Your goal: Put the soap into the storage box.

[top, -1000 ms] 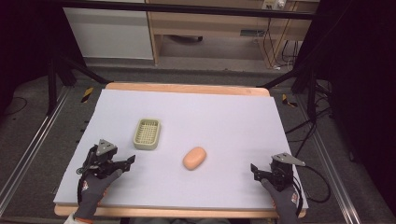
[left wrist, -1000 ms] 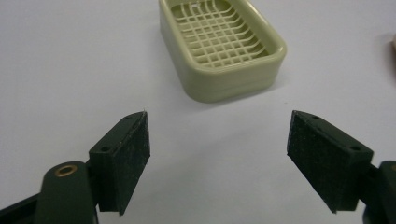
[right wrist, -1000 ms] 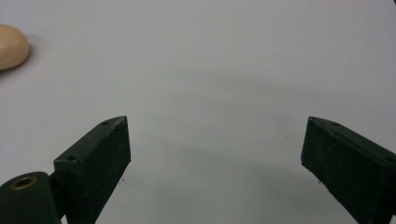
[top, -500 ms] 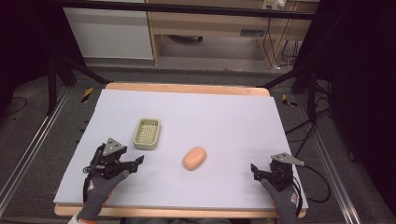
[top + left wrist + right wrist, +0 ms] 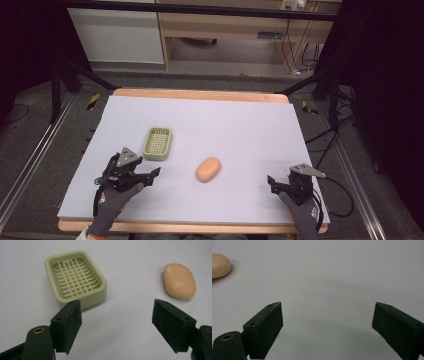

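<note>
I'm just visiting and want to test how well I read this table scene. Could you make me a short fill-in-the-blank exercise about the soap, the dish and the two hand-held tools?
1. The peach soap bar lies on the table, to the ____ of the green soap dish in the high view.
2. The soap dish holds ____.
3. The jaws of the left tool stand ____.
4. The right tool grips ____.

Missing words: right; nothing; open; nothing
</note>
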### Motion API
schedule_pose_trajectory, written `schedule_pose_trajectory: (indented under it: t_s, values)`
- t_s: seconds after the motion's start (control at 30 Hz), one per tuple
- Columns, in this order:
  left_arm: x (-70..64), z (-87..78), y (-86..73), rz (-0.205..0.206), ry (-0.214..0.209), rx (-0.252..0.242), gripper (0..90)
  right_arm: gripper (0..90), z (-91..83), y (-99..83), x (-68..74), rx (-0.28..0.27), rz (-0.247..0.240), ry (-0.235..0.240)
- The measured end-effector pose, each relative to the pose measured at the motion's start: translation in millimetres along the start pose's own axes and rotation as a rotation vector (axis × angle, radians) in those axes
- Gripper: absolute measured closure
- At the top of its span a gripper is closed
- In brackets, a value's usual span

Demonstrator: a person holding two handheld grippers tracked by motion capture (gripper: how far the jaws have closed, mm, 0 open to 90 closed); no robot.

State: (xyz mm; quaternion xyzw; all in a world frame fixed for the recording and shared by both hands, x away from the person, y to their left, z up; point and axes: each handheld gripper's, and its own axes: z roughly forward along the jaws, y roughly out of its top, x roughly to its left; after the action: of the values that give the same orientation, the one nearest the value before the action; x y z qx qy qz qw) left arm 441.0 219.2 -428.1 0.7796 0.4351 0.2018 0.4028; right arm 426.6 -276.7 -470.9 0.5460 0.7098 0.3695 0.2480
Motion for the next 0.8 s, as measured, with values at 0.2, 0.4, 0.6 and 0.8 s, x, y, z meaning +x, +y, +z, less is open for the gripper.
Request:
schedule_pose_trajectory:
  t_s: [0.2,0.4,0.6,0.8]
  values:
    - [-3.9,-2.7,7.5,0.009,-0.011,-0.012,23.0,10.1,-0.6,-0.2,0.3,0.002,0.004,0.000]
    - [-11.8,0.1,19.6,0.024,-0.028,-0.025,23.0,10.0,-0.1,-0.3,0.2,0.008,0.000,-0.004]
    - [-23.4,3.6,31.5,0.045,-0.052,-0.036,22.9,10.0,-0.6,-0.2,1.0,0.007,0.003,-0.005]
    - [-34.4,11.1,40.7,0.065,-0.079,-0.032,22.7,10.0,-0.5,-0.1,1.4,0.007,-0.003,-0.005]
